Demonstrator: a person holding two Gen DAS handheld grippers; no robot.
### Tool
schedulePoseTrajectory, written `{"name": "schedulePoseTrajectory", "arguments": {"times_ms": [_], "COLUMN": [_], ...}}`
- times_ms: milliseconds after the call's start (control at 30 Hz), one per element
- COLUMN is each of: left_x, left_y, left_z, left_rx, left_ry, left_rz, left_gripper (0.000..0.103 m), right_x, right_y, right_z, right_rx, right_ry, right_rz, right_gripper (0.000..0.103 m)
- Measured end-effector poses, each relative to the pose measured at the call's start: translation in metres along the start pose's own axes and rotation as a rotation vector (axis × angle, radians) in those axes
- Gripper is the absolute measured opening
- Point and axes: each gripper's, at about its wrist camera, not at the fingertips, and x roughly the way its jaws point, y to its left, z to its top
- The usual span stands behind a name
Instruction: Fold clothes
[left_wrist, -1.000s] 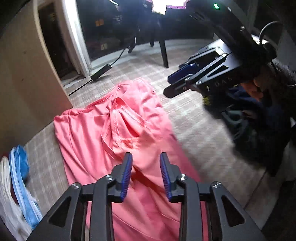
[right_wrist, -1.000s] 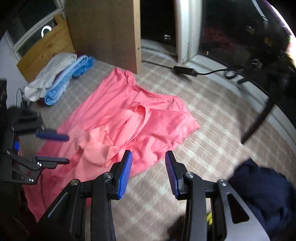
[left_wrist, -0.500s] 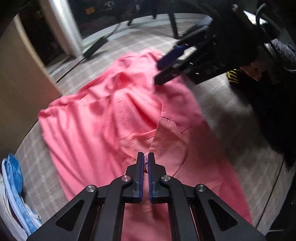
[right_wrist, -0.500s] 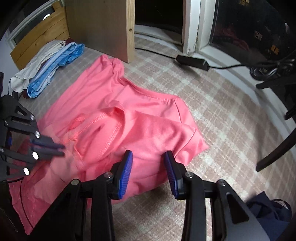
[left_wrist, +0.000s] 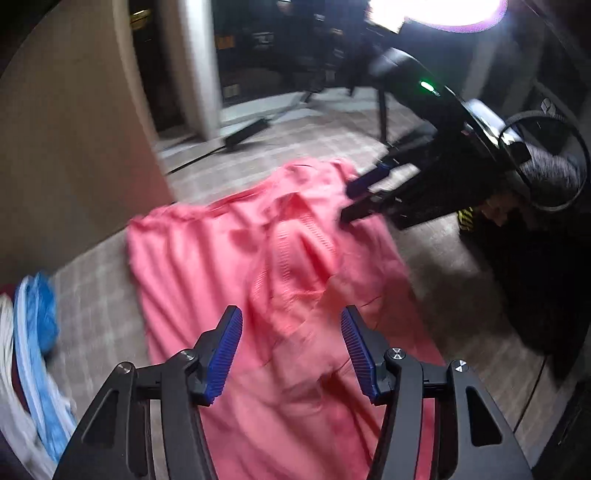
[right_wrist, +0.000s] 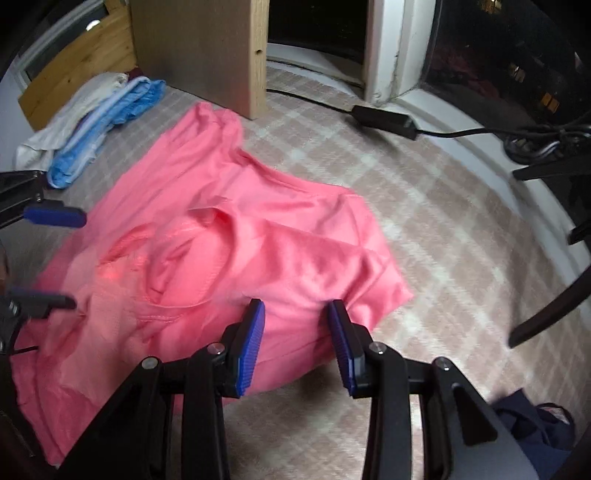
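The work surface is a beige checked woven carpet (right_wrist: 424, 206) on the floor, bounded by a light wooden panel (right_wrist: 207, 48) and a white door frame (right_wrist: 384, 48). A crumpled pink thin-knit T-shirt (right_wrist: 236, 243) lies spread on this carpet, neckline bunched at the centre. A stack of folded white and blue cloths (right_wrist: 99, 118) sits beside the panel, well apart from the shirt hem.

The left gripper (left_wrist: 291, 350) hangs over the shirt body; its jaws are opening, spread, with no fabric pinched. The right gripper (right_wrist: 295, 336) stands at the near sleeve edge, jaws spread, pads either side of a raised fold but apparently not pressing.

Handling: expect light, limp, slightly slippery fabric that sags when lifted. Grip at seams or hems, taking a shoulder and the matching sleeve edge.
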Motion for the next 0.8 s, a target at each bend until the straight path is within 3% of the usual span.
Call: {"name": "schedulePoseTrajectory", "arguments": {"times_ms": [133,200,233,267,300,367,500,600,667,733,800], "left_x": [0.02,0.036,0.041,0.046,0.051,0.04,0.002,-0.007,-0.004,0.008,0.027], "left_y": [-0.02,-0.024,-0.024,-0.024,-0.024,-0.016,0.016,0.025,0.026,0.024,0.023], "left_z": [0.01,0.016,0.015,0.015,0.014,0.007,-0.018,-0.009,0.009,0.028,0.039], "left_rx": [0.066,0.067,0.072,0.077,0.082,0.04,-0.151,-0.145,-0.12,-0.077,-0.043], "left_ry": [0.033,0.055,0.069,0.083,0.097,0.058,-0.019,-0.045,-0.072,-0.085,-0.049], "left_rz": [-0.034,-0.068,-0.063,-0.056,-0.048,-0.03,-0.028,0.018,0.042,0.041,0.027], "left_gripper": [0.053,0.044,0.021,0.004,0.002,0.002,0.009,0.019,0.035,0.04,0.041], "right_x": [-0.001,-0.001,-0.001,-0.001,0.0,0.0,-0.001,0.0,0.0,0.0,0.0], "right_y": [-0.008,-0.009,-0.008,-0.008,-0.008,-0.009,-0.01,-0.009,-0.009,-0.008,-0.008], "right_z": [0.0,0.0,0.0,0.0,0.0,0.0,0.0,0.001,0.001,0.002,0.001], "right_rx": [0.043,0.04,0.036,0.034,0.034,0.035,0.036,0.033,0.031,0.024,0.02], "right_ry": [-0.011,-0.014,-0.015,-0.017,-0.02,-0.028,-0.032,-0.028,-0.027,-0.027,-0.027], "right_rz": [0.038,0.042,0.041,0.04,0.04,0.045,0.054,0.051,0.049,0.045,0.043], "right_gripper": [0.034,0.035,0.035,0.035,0.035,0.035,0.035,0.035,0.036,0.036,0.036]}}
